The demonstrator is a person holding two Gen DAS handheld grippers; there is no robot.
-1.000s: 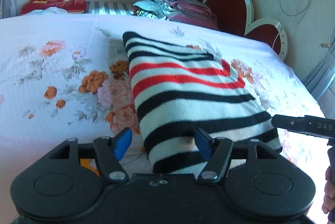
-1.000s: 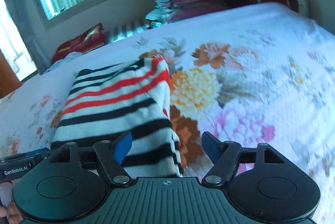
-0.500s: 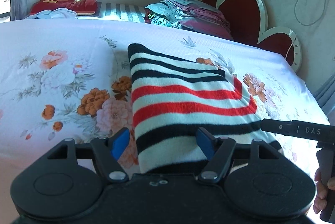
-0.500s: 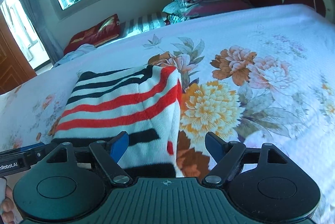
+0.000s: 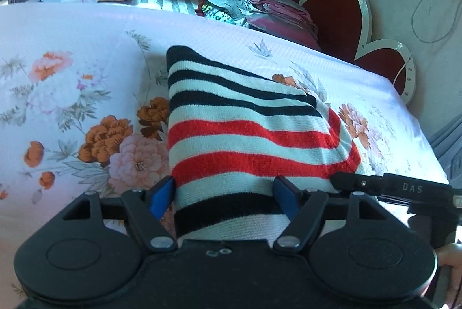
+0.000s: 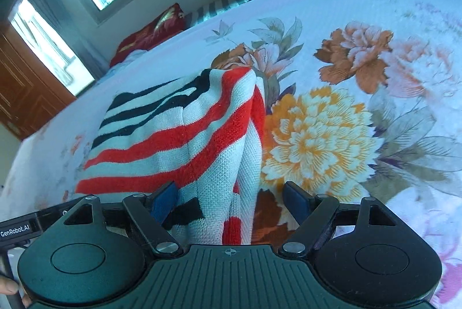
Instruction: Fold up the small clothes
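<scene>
On the floral bedspread (image 5: 72, 55) lies a striped knit sweater (image 5: 245, 133), black, white and red, partly folded, its near end running between both grippers. Judging by the soft ridges and draped edge, it is light, limp and thick-knit, not slippery; it should bunch unless taken by two corners of the near hem together. The left gripper (image 5: 225, 193) has its jaws spread around the fabric's left edge, not pinching. The right gripper (image 6: 234, 198) has its jaws likewise spread over the right edge. Legible writing: "DAS" and "GenRobot.AI" on the gripper bodies.
</scene>
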